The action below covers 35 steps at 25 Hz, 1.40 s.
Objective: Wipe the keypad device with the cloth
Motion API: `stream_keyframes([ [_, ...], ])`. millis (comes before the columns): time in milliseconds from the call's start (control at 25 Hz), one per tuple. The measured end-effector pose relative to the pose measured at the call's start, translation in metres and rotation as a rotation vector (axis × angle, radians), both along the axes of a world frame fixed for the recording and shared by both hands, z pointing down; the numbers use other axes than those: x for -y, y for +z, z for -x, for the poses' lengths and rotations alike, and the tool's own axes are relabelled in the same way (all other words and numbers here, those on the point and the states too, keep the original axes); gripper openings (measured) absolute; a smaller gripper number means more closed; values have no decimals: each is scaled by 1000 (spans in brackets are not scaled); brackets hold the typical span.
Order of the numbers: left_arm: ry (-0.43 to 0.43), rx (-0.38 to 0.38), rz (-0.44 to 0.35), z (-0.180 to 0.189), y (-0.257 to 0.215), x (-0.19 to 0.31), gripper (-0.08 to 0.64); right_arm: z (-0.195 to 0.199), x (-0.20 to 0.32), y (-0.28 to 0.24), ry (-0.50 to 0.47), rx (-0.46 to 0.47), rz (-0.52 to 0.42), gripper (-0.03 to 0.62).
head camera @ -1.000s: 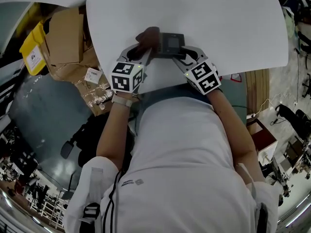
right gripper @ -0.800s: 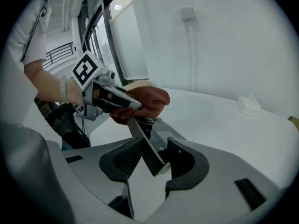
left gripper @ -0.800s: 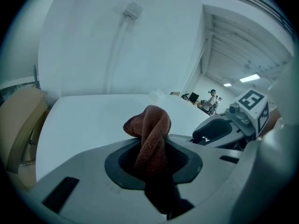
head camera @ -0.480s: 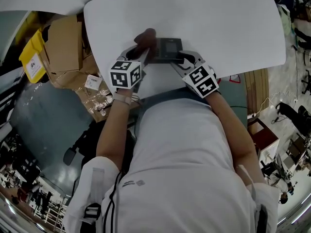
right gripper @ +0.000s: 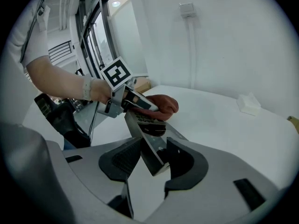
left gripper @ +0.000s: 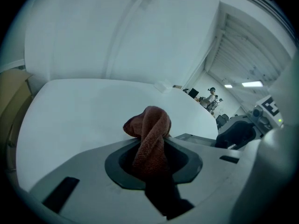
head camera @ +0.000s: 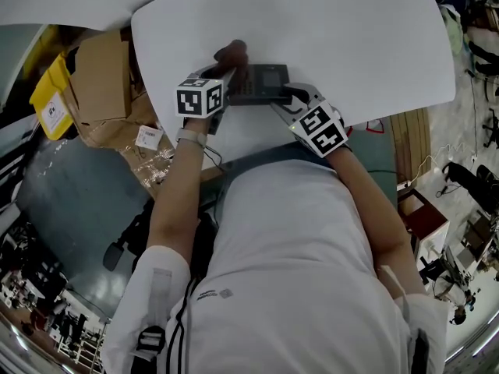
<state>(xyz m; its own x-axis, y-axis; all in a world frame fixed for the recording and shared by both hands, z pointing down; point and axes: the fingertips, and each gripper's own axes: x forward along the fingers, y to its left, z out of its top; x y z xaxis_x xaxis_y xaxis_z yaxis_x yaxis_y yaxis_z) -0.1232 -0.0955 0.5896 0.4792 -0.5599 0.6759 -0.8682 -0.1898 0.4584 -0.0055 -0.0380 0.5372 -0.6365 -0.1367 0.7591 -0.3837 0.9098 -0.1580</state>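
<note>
A dark grey keypad device (head camera: 263, 80) with a small screen lies near the front edge of the white table (head camera: 351, 37). My right gripper (head camera: 288, 93) has the device's near end (right gripper: 147, 129) between its jaws, tilted, and the jaws are opening a little while the pads still touch it. My left gripper (head camera: 226, 72) is shut on a bunched reddish-brown cloth (left gripper: 149, 129). The cloth (right gripper: 163, 104) rests against the far left end of the device, over the keys. The rest of the cloth hangs dark behind the left jaws.
Cardboard boxes (head camera: 101, 68) and a yellow box (head camera: 51, 100) stand on the floor left of the table. A small white object (right gripper: 248, 104) sits on the table near the wall. The table's front edge runs just below both grippers.
The left gripper has moved away from me along the device's left side with the cloth, and its marker cube has turned. The right gripper and device shifted slightly the same way.
</note>
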Motion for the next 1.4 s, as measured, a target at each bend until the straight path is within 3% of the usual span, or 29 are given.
stream_keyframes([
  [240,22,37,14,2,15,13,91,0,2,3,1,-2,-8,163],
  [800,21,44,31,4,27,27,91,0,4,2,5,-9,-13,164],
  [960,40,113,-33,3,5,21,91,-1,4,4,5,-20,-8,164],
  [1400,32,11,-127,-13,-79,-37,91,0,4,3,-6,-21,1,164],
])
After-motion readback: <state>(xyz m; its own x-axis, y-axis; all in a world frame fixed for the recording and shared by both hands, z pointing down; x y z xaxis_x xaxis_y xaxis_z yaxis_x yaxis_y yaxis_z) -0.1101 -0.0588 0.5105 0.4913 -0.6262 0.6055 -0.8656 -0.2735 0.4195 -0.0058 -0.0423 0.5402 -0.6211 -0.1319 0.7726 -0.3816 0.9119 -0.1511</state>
